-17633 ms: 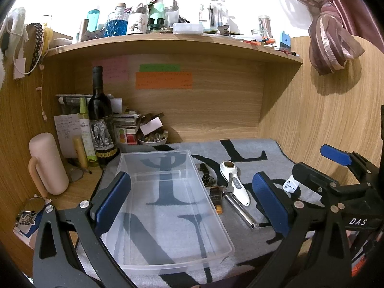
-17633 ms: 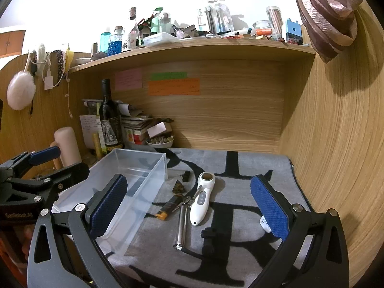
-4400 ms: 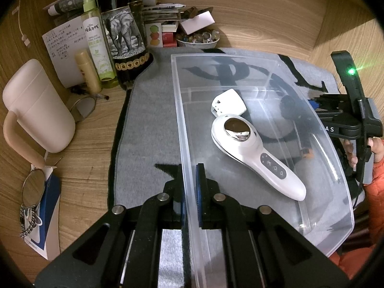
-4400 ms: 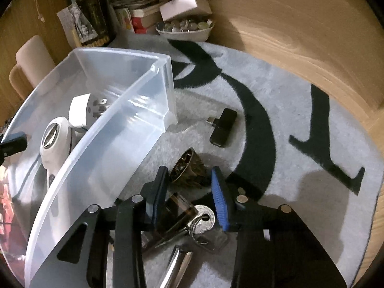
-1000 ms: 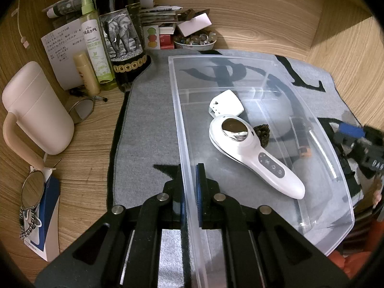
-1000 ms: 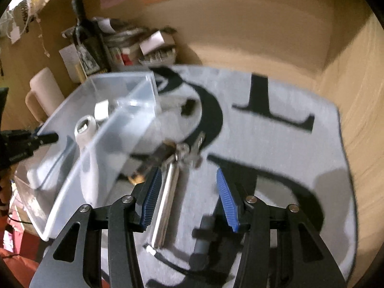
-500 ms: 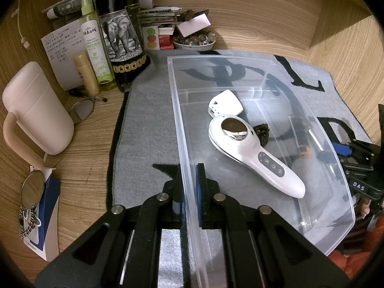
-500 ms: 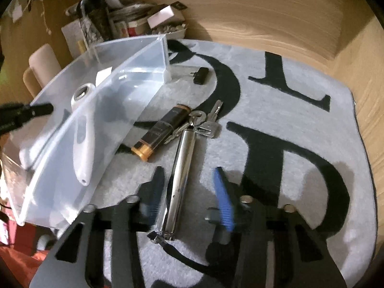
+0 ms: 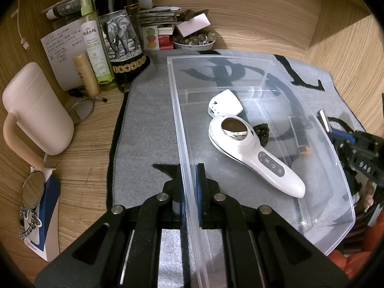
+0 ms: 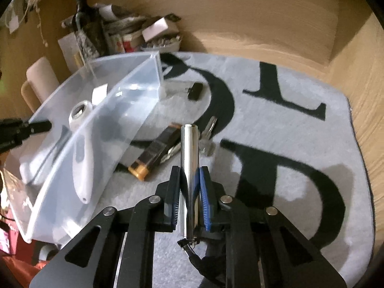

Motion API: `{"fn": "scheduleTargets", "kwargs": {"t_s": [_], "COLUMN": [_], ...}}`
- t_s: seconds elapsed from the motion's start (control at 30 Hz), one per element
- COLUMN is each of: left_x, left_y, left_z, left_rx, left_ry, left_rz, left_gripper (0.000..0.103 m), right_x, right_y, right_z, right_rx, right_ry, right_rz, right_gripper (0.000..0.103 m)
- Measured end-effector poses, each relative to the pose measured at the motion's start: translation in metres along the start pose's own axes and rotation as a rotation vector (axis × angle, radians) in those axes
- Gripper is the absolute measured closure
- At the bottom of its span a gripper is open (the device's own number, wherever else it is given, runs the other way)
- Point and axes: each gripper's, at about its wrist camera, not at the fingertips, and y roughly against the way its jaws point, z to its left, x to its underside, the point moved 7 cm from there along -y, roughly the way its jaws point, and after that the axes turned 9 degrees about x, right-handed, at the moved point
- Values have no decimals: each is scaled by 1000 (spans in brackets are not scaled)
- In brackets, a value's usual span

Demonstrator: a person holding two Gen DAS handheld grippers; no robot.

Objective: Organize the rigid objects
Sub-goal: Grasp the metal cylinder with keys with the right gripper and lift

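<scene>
My left gripper (image 9: 189,187) is shut on the near wall of the clear plastic bin (image 9: 177,129). Inside the bin lie a white handheld device (image 9: 254,156), a white plug adapter (image 9: 225,102) and a dark pinecone-like piece (image 9: 261,132). My right gripper (image 10: 189,184) is shut on a shiny metal cylinder (image 10: 189,158) with a black strap, held just above the grey mat. A black and orange lighter (image 10: 153,152), keys (image 10: 208,136) and a small black adapter (image 10: 195,91) lie on the mat beside the bin (image 10: 134,105).
A wine bottle (image 9: 120,31), spray bottle (image 9: 93,43), pink jug (image 9: 36,110), a bowl of small items (image 9: 194,44) and papers crowd the back left. Wooden walls close the back and right. A round mirror (image 9: 33,187) lies at the left edge.
My right gripper has closed on the metal cylinder and lifted its front end off the mat. My left gripper still clamps the bin wall.
</scene>
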Motion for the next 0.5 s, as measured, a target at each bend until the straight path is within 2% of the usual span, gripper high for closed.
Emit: {"fn": "scheduleTargets", "kwargs": {"t_s": [0.5], "left_x": [0], "left_y": [0], "left_z": [0], "left_rx": [0], "left_ry": [-1], "left_rz": [-1], "left_gripper": [97], "right_x": [-52], "right_y": [48], "right_z": [-1], "right_rx": [-8], "right_ry": [-13], "right_rz": [-185], "right_gripper": [89]}}
